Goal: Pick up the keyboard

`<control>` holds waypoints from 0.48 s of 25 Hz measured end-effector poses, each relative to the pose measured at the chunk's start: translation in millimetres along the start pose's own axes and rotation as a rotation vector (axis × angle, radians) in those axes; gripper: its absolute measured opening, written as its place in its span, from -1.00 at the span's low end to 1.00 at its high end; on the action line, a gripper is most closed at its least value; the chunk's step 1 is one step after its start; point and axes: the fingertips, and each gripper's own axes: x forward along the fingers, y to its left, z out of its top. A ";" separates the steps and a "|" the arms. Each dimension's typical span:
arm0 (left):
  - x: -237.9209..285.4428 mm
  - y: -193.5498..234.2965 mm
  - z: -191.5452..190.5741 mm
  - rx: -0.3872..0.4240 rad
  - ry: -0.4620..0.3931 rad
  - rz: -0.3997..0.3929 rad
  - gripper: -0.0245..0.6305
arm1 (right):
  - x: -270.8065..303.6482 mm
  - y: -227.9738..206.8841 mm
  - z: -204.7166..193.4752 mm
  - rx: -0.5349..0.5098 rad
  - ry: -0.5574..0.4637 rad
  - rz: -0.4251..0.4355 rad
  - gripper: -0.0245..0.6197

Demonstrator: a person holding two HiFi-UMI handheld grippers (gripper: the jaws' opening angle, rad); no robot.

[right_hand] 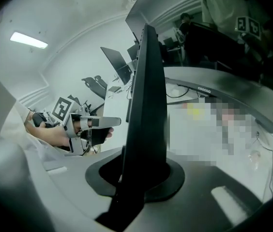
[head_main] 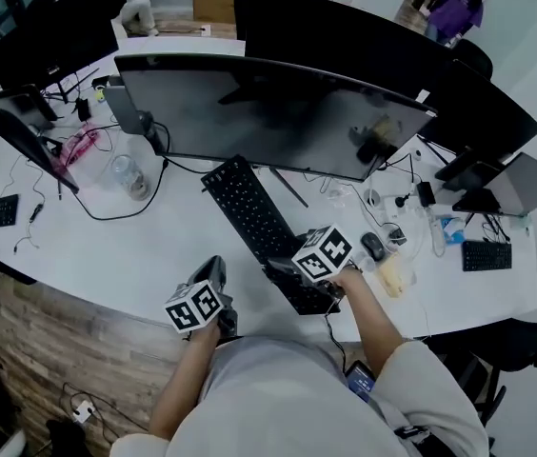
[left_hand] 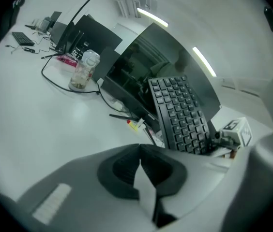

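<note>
The black keyboard (head_main: 249,212) runs aslant from under the big monitor toward the person, and its near end is clamped in my right gripper (head_main: 289,276). In the right gripper view the keyboard (right_hand: 146,105) stands edge-on as a dark slab between the jaws of my right gripper (right_hand: 137,178). My left gripper (head_main: 213,268) hovers at the desk's front edge, left of the keyboard and apart from it. Seen in its own view, the left gripper (left_hand: 140,161) has its pads together and holds nothing; the keyboard (left_hand: 180,115) lies ahead to the right.
A wide dark monitor (head_main: 268,112) stands just behind the keyboard. A clear plastic jar (head_main: 130,177) and a black cable lie to the left. A mouse (head_main: 373,246), small items and a second keyboard (head_main: 486,255) sit to the right. More monitors crowd the far left.
</note>
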 end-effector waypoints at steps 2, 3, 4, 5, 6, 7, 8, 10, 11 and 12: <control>-4.0 -5.0 8.3 0.015 -0.022 -0.005 -0.93 | -6.0 0.5 0.6 0.008 -0.037 -0.019 -0.68; -5.2 -7.8 12.0 0.025 -0.031 -0.008 -0.93 | -9.1 0.0 1.2 0.012 -0.055 -0.029 -0.68; -5.9 -11.1 15.6 0.037 -0.039 -0.013 -0.93 | -12.3 -0.8 2.0 0.017 -0.072 -0.039 -0.68; -6.8 -14.2 18.7 0.050 -0.046 -0.017 -0.93 | -15.3 -1.4 2.8 0.022 -0.088 -0.051 -0.68; -8.3 -16.8 21.1 0.063 -0.051 -0.021 -0.93 | -18.1 -1.5 3.4 0.027 -0.102 -0.064 -0.68; -10.3 -19.2 22.9 0.074 -0.055 -0.024 -0.93 | -20.9 -0.9 3.7 0.031 -0.117 -0.075 -0.68; -12.7 -21.8 24.2 0.086 -0.058 -0.025 -0.93 | -23.9 0.0 3.7 0.035 -0.131 -0.085 -0.68; -17.1 -27.9 26.4 0.114 -0.065 -0.029 -0.93 | -29.9 1.7 2.8 0.041 -0.155 -0.104 -0.68; -18.4 -31.4 27.6 0.132 -0.068 -0.032 -0.93 | -32.9 1.9 2.3 0.043 -0.165 -0.115 -0.68; -19.3 -35.0 29.0 0.151 -0.071 -0.034 -0.93 | -35.7 2.1 1.7 0.045 -0.174 -0.127 -0.68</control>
